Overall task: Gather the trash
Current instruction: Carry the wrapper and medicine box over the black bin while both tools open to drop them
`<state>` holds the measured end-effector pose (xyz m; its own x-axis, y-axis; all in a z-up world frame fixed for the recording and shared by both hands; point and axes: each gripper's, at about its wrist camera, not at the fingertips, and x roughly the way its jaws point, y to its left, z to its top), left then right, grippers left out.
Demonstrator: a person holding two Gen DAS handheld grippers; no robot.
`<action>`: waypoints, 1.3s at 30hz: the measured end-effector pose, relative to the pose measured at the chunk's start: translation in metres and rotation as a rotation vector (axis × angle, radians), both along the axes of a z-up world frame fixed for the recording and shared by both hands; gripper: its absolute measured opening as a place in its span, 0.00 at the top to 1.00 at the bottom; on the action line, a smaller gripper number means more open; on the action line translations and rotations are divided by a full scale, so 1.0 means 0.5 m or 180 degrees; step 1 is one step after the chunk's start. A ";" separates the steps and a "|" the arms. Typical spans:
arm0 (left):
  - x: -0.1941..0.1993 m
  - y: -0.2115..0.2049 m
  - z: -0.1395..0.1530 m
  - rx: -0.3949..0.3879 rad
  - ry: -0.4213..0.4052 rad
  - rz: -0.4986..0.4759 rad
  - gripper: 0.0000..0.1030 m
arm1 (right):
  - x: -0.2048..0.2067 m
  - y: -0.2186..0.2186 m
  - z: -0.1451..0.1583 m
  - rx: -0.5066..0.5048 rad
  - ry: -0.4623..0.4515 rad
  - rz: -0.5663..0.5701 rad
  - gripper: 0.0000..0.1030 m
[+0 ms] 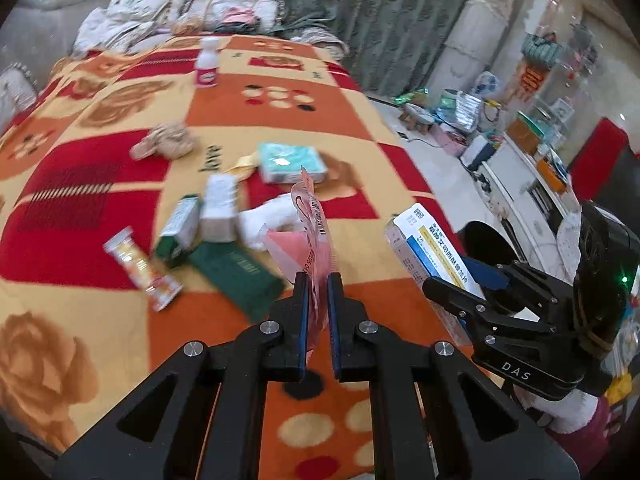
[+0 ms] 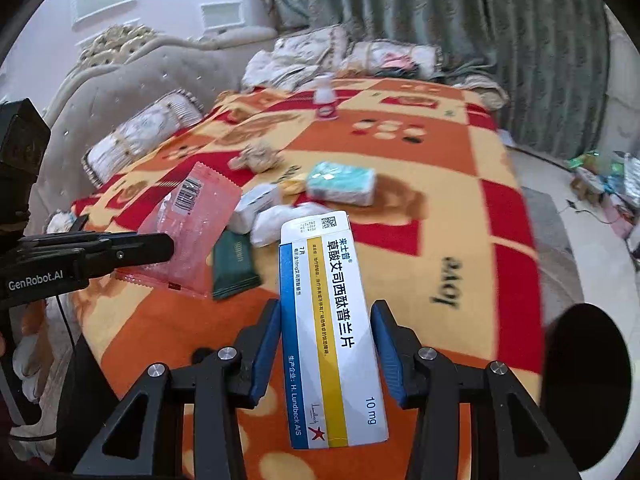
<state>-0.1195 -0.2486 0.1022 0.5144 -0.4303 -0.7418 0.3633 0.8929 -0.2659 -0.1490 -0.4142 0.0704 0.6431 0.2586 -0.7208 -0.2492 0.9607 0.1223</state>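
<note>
A thin, crinkled pink plastic wrapper [image 1: 310, 236] with a printed barcode is pinched edge-on between the nearly closed blue-padded jaws of the left gripper [image 1: 318, 280], above the blanket. A flat, rectangular cardboard medicine box [image 2: 332, 328] is clamped by its long sides in the right gripper [image 2: 326, 312], whose jaws are set box-wide apart; "10 mg" and "H. Lundbeck A/S" can be read beside Chinese characters. Beneath, a fuzzy orange, red and cream blanket [image 2: 420, 128] is spread, the word "love" woven into it. Farther off lie a dark green sachet [image 2: 234, 266], a teal tissue pack [image 2: 342, 182], crumpled white tissue [image 2: 276, 222] and an upright small white bottle [image 2: 325, 98].
</note>
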 end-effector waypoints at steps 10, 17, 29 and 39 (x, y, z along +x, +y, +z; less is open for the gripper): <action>-0.008 -0.189 0.025 0.0041 -0.0136 -0.0506 0.94 | -0.041 -0.154 0.018 -0.0060 -0.0049 -0.0574 0.57; -0.006 -0.302 0.028 -0.0016 -0.0096 -0.0786 0.94 | -0.062 -0.264 0.019 -0.0118 -0.0047 -0.0990 0.57; 0.008 -0.462 -0.001 -0.0069 0.0078 -0.1127 0.94 | -0.076 -0.413 -0.012 -0.0110 0.0093 -0.1466 0.57; 0.021 -0.525 -0.030 -0.0066 0.0203 -0.1210 0.94 | -0.080 -0.478 -0.027 -0.0068 0.0142 -0.1656 0.57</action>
